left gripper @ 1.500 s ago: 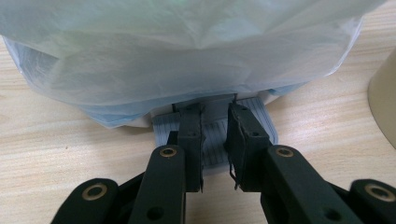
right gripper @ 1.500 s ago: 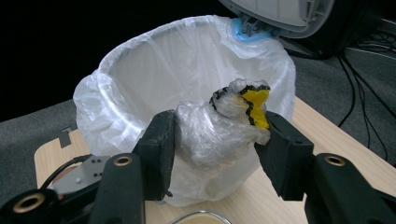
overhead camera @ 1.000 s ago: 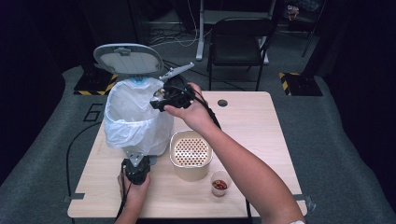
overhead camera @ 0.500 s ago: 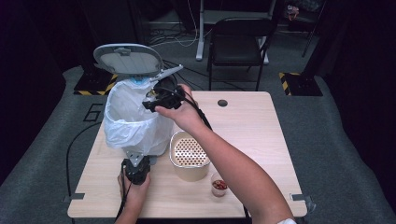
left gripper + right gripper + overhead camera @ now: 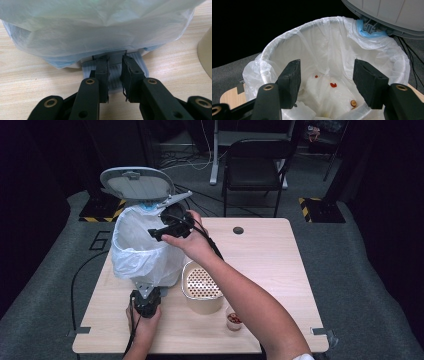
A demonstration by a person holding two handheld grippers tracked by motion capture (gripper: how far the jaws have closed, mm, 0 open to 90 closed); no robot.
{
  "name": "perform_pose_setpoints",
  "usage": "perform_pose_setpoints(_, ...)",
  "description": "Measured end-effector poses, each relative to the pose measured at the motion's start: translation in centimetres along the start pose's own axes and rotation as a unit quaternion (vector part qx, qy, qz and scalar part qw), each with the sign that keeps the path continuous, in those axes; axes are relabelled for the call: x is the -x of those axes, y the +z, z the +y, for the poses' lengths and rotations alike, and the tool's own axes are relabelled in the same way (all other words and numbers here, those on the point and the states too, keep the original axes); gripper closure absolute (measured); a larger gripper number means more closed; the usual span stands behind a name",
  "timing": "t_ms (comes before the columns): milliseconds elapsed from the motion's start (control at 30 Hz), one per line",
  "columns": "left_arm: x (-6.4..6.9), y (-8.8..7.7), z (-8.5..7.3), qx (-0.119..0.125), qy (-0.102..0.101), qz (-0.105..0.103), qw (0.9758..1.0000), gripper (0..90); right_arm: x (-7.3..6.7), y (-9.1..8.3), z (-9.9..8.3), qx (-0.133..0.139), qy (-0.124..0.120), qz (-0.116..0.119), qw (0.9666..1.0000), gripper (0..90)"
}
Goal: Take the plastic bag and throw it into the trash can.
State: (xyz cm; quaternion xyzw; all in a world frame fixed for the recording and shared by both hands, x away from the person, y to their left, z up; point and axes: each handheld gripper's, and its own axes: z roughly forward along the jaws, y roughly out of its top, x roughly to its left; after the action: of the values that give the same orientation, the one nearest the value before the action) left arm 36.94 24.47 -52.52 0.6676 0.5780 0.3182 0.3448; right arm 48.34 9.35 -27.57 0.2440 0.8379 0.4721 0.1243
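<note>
At the tabletop's left edge, the left gripper (image 5: pixel 145 301) presses its jaws, nearly together, down on the pedal (image 5: pixel 113 68) of the lined bin (image 5: pixel 145 251), holding the lid (image 5: pixel 136 183) up. That pressure should stay steady until the drop is finished. Over the bin mouth, the right gripper (image 5: pixel 159 232) has just been opening; its jaws stand apart and empty, red scraps (image 5: pixel 333 85) below in the liner.

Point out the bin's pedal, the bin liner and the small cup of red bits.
pedal (image 5: pixel 115 71), left gripper view, ribbed top.
bin liner (image 5: pixel 137 255), high view, outer side.
small cup (image 5: pixel 233 319), high view, red contents.
</note>
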Motion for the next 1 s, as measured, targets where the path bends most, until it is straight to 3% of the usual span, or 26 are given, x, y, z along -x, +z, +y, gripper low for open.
perform_pose_setpoints(167, -0.1, 0.0, 0.0, 0.001, 0.004, 0.002, 1.0, 75.8, 0.0, -1.4, -0.3, 0.001, -0.016, -0.002, 0.9999, 39.0)
perform_pose_setpoints(367, -0.1, 0.0, 0.0, 0.001, 0.004, 0.002, 1.0, 75.8, 0.6, -4.3, -1.2, 0.016, -0.014, -0.01, 0.9997, 36.0)
perform_pose_setpoints(433, 0.2, 0.1, -0.1, 0.007, -0.016, -0.003, 0.9998, 75.8, 1.0, -5.4, -1.7, 0.019, -0.019, -0.017, 0.9995, 35.4)
perform_pose_setpoints(767, 0.1, 0.1, -0.1, 0.003, -0.011, -0.004, 0.9999, 75.8, 2.8, -9.9, -5.7, 0.025, -0.007, -0.046, 0.9986, 32.1)
perform_pose_setpoints(1000, 0.1, 0.0, -0.1, -0.001, -0.004, -0.006, 1.0, 75.8, 3.2, -12.7, -9.5, 0.023, -0.002, -0.066, 0.9976, 30.3)
